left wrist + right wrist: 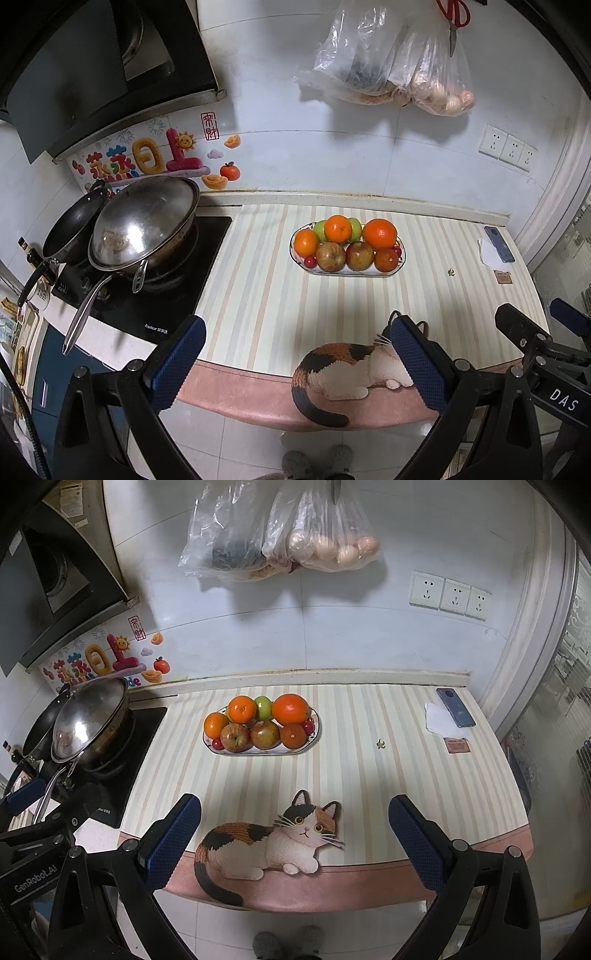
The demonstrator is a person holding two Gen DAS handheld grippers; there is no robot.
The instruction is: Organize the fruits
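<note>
A white oval plate [402,263] [314,738] stands on the striped counter mat, piled with oranges [379,233] [290,709], red apples [330,257] [235,738], green apples [355,228] [263,707] and small red cherries [309,262] [217,743]. My left gripper [297,360] is open and empty, held above the counter's front edge, well short of the plate. My right gripper [293,840] is open and empty too, over the cat picture [273,843] on the mat. The right gripper also shows in the left wrist view [543,332].
A stove with a steel wok [147,225] and a black pan [72,229] is at the left. A phone [455,707] on white paper, a small card [457,745] and a tiny stem [380,743] lie at the right. Plastic bags [288,535] hang on the wall.
</note>
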